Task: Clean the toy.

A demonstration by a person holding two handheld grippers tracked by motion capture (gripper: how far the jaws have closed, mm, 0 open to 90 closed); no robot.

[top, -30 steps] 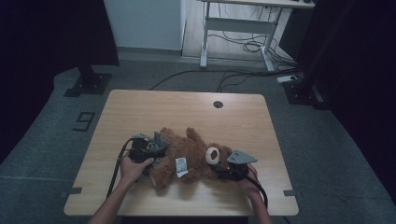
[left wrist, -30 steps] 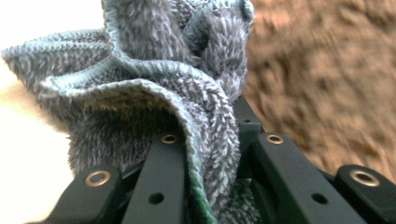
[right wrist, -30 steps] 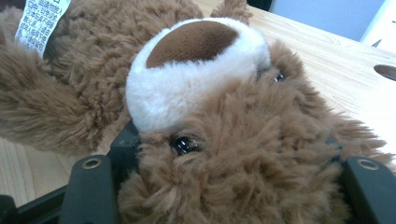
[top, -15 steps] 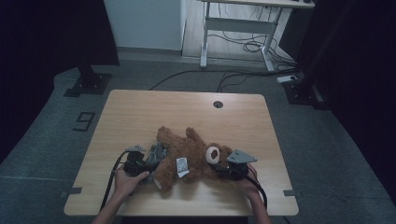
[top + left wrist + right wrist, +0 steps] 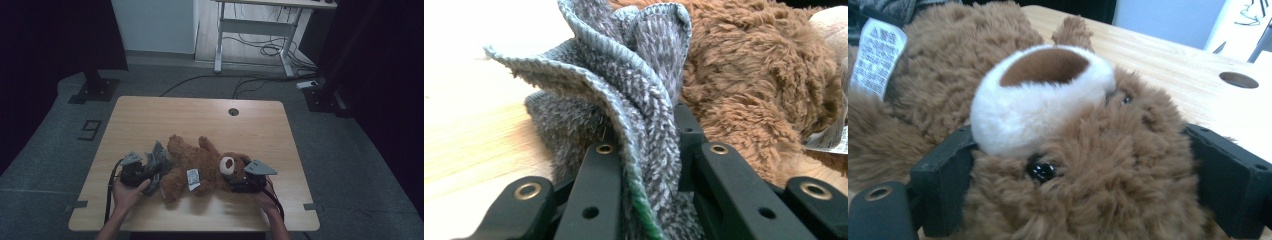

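Overhead, a brown teddy bear point(image 5: 202, 167) lies on its back near the front edge of the wooden table point(image 5: 200, 117), head toward the person's right, a white tag point(image 5: 193, 179) on its belly. The left gripper point(image 5: 150, 172) sits at the bear's leg end, just beside it, with a grey knitted cloth point(image 5: 158, 159) bunched at its tip. The right gripper point(image 5: 234, 176) is at the bear's head, under its grey three-cornered plate.

Along the left gripper point(image 5: 649, 165), the two black jaws are pressed together on the grey cloth point(image 5: 634, 90), which rises in folds from between them, a green thread showing at its hem. The bear's brown fur point(image 5: 754, 75) lies just behind the cloth.

Along the right gripper point(image 5: 1083, 170), the jaws stand wide on either side of the bear's head point(image 5: 1073, 165) and have just been opening; the head is between them, its white muzzle point(image 5: 1043, 100) turned up. Whether the pads still press on the fur, I cannot tell.
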